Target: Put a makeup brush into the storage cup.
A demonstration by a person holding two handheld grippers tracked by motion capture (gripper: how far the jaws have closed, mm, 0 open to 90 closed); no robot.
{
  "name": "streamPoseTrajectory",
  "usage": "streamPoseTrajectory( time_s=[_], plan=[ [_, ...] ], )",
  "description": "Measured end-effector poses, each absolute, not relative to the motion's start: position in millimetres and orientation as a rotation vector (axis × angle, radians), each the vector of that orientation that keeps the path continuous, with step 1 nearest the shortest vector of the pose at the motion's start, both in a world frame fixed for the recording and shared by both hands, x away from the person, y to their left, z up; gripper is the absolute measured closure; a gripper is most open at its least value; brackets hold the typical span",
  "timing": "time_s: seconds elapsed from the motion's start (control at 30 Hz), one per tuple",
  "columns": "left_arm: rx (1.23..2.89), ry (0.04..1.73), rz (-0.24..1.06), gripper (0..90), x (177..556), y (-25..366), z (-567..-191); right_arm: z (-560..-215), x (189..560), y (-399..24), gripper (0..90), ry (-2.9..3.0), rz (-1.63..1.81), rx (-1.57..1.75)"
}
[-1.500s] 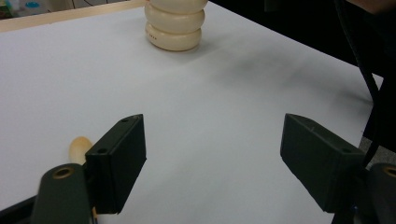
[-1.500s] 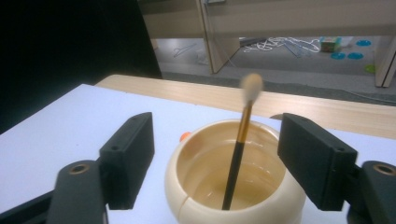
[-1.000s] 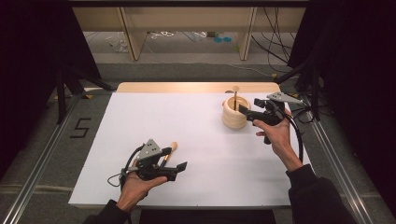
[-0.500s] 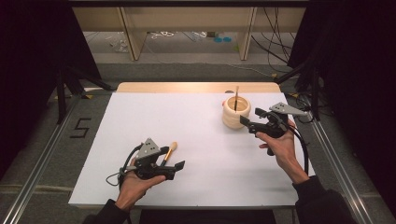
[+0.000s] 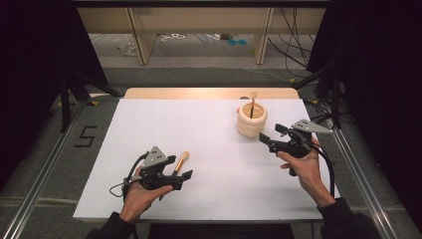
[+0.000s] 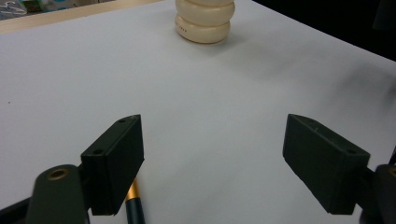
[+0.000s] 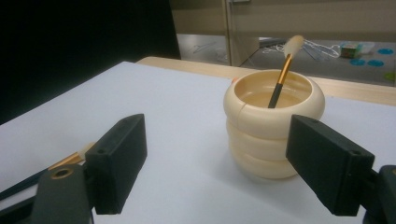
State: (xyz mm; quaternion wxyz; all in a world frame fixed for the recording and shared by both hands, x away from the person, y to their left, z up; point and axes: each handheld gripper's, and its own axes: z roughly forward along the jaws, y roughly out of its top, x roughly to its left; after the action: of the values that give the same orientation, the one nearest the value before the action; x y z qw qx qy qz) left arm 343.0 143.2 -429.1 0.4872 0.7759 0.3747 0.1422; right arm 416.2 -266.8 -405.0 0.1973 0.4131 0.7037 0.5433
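Observation:
A cream ringed holder (image 5: pixel 251 121) stands at the back right of the white table, with one gold-and-black brush (image 5: pixel 253 105) upright in it. My right gripper (image 5: pixel 270 134) is open just in front and to the right of the holder, apart from it. In the right gripper view the holder (image 7: pixel 273 126) and its brush (image 7: pixel 282 70) sit between the open jaws, farther off. A second brush (image 5: pixel 179 163) lies on the table at my left gripper (image 5: pixel 180 169), which is open. In the left gripper view that brush's handle (image 6: pixel 135 203) passes beside the left-hand jaw.
The white table top (image 5: pixel 199 134) has a wooden strip (image 5: pixel 209 93) along its far edge. Beyond it stand shelving legs and loose cables on the floor. A metal rail (image 5: pixel 358 174) runs along the right side of the table.
My right gripper has let go of the brush, which now stands in the holder, and has drawn back toward the person. The left gripper has hardly moved.

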Motion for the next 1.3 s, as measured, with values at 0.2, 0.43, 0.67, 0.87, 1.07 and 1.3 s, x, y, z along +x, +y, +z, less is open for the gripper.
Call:
streamPoseTrajectory(
  time_s=[0.2, 0.43, 0.67, 0.87, 1.07, 1.3],
  plan=[
    [1.92, 0.918, 0.359, 20.8, 344, 144, -431, -406, 409, -268, 21.3, 1.984, 1.501, 1.156],
    [1.927, 0.938, 0.36, 21.3, 345, 146, -432, -408, 402, -268, 21.2, 1.993, 1.488, 1.132],
    [1.931, 0.948, 0.364, 21.4, 345, 147, -432, -412, 392, -265, 21.0, 1.996, 1.526, 1.117],
    [1.922, 0.946, 0.363, 21.6, 345, 147, -433, -413, 381, -265, 21.0, 2.036, 1.508, 1.114],
    [1.955, 0.939, 0.366, 21.7, 346, 147, -432, -418, 372, -263, 20.4, 2.032, 1.52, 1.102],
    [1.934, 0.958, 0.36, 21.8, 348, 146, -434, -423, 357, -259, 19.7, 2.065, 1.509, 1.087]
  ],
)
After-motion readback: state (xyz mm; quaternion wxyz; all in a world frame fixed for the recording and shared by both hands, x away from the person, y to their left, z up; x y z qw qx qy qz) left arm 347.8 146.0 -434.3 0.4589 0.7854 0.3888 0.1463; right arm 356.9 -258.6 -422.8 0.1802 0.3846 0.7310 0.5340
